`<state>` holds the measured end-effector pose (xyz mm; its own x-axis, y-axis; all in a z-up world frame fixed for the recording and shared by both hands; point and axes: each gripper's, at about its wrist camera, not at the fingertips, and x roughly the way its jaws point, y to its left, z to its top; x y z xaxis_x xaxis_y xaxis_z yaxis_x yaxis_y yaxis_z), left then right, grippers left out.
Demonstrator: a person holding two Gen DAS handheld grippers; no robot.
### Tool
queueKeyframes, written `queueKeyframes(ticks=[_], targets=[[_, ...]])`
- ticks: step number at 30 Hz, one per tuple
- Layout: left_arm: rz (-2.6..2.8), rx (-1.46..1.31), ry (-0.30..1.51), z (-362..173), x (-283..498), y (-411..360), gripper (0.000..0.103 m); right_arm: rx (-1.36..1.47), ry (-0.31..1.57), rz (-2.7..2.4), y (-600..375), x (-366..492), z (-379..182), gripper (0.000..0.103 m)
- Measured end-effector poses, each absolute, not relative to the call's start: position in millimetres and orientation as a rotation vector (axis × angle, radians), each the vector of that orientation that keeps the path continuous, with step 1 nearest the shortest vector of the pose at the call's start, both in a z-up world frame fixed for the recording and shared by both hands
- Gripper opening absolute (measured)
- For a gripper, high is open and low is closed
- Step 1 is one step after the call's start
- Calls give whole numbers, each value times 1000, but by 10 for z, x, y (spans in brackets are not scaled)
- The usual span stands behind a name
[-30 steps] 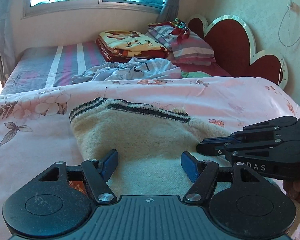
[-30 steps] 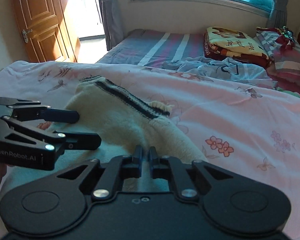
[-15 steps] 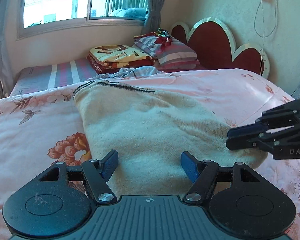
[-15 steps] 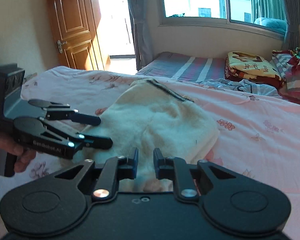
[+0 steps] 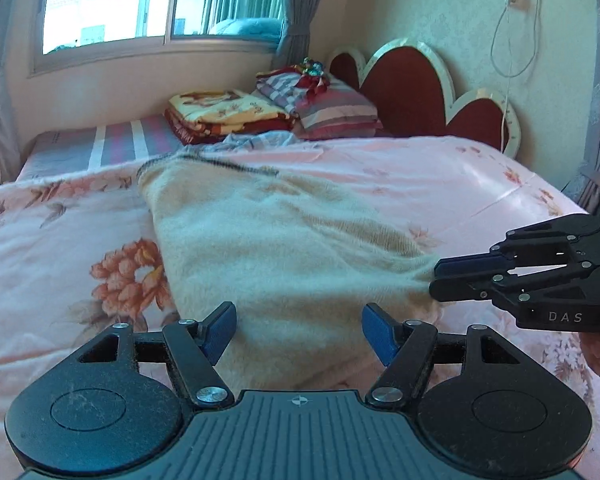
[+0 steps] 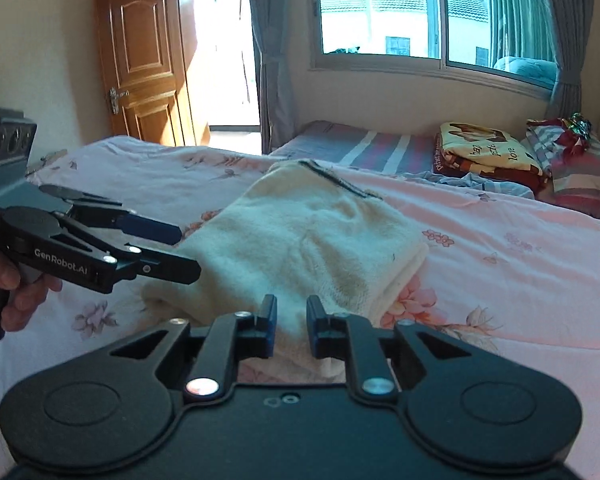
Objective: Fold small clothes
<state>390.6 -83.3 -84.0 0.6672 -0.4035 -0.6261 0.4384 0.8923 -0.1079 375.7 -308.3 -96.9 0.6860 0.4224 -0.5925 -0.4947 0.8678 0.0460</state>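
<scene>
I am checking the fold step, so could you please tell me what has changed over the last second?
The right gripper, shut a second ago, has just been opening a little; a small gap shows between its pads, nothing pinched. Both grippers drew back from the cream sweater, which now lies folded on the pink floral bedspread. The left gripper stayed wide open and empty. The bedding by the headboard is unchanged.

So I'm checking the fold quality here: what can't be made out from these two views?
- Near hem of the cream sweater: left wrist view, hidden behind the left gripper body.
- Same hem: right wrist view, behind the right gripper.
- Dark collar stripe: blurred.
- Underside layers: covered by the top fold.
</scene>
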Motion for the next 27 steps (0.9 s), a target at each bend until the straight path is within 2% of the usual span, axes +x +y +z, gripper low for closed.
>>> queueKeyframes(ticks=[10, 13, 17, 27], targets=[[-452, 105, 687, -974, 3828, -907, 69, -82, 685, 483, -3110, 3736, -1284, 15], [-440, 124, 682, -967, 3814, -955, 71, -76, 685, 471, -3100, 3723, -1262, 16], [-434, 118, 683, -949, 3790, -950, 72, -71, 655, 477, -3106, 3666, -1117, 23], [-431, 128, 689, -953, 3740, -935, 72, -34, 644, 437, -3120, 3771, -1092, 20]])
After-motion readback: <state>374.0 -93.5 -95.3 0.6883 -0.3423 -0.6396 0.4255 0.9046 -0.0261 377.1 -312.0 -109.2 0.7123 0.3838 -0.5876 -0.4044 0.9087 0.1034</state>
